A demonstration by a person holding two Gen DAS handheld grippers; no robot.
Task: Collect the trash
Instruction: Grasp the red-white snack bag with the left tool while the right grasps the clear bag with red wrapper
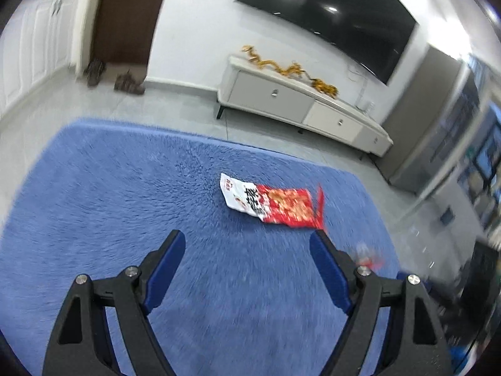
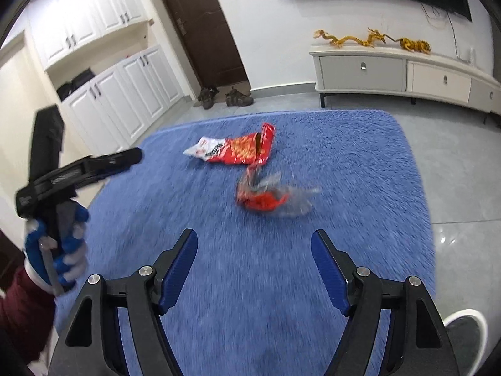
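Both jaws spread wide, gripping nothing: left gripper [image 1: 247, 238] and right gripper [image 2: 254, 238] above the blue rug [image 2: 360, 156]. Red-and-white snack wrapper [image 2: 233, 149] flat mid-rug, ahead of both. Crumpled red-and-clear wrapper [image 2: 269, 199] just beside it, blurred, nearer the right gripper.

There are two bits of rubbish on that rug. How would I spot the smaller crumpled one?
Find the blue rug before the white TV cabinet. The crumpled wrapper lies nearer the camera than the flat red-and-white packet: scrunched, partly clear plastic.
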